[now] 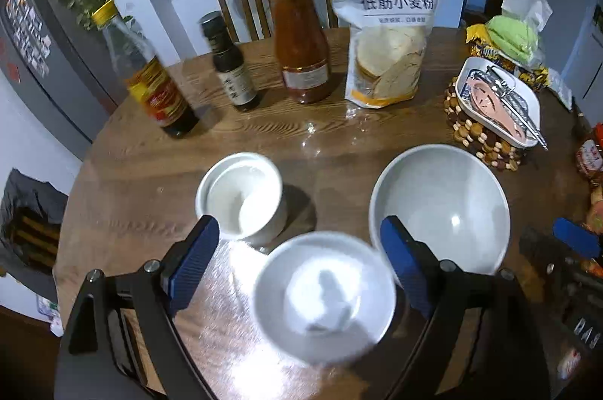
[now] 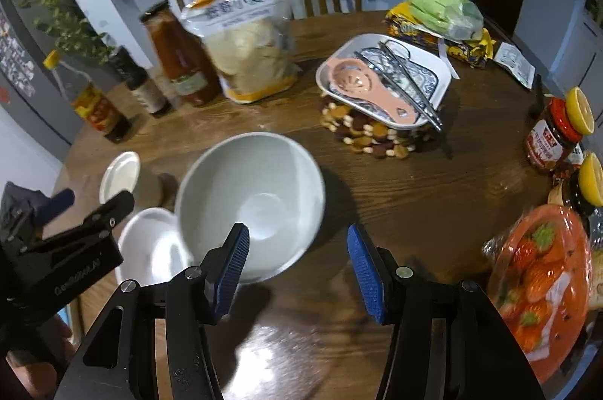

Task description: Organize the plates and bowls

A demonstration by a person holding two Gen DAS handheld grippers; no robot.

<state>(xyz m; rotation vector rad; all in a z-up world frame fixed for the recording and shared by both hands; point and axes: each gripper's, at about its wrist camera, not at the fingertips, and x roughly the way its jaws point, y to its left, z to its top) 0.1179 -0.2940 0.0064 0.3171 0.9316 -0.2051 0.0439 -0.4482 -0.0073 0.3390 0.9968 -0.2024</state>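
My left gripper (image 1: 301, 249) gapes around the small bowl (image 1: 324, 294) beside the big bowl (image 1: 439, 207), seemingly for nesting; my right gripper (image 2: 297, 264) hovers near it, jaws apart, empty.

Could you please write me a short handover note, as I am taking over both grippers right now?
Left gripper: jaws open, straddling the small white bowl at the near table edge; nothing gripped.
Right gripper: jaws open and empty, its left finger over the near rim of the large white bowl.
A white cup sits left of the large bowl on the wooden table.
Done: nothing stacked yet; all three sit separately.
Left: probably nest the small bowl into the large one, then tidy the cup.
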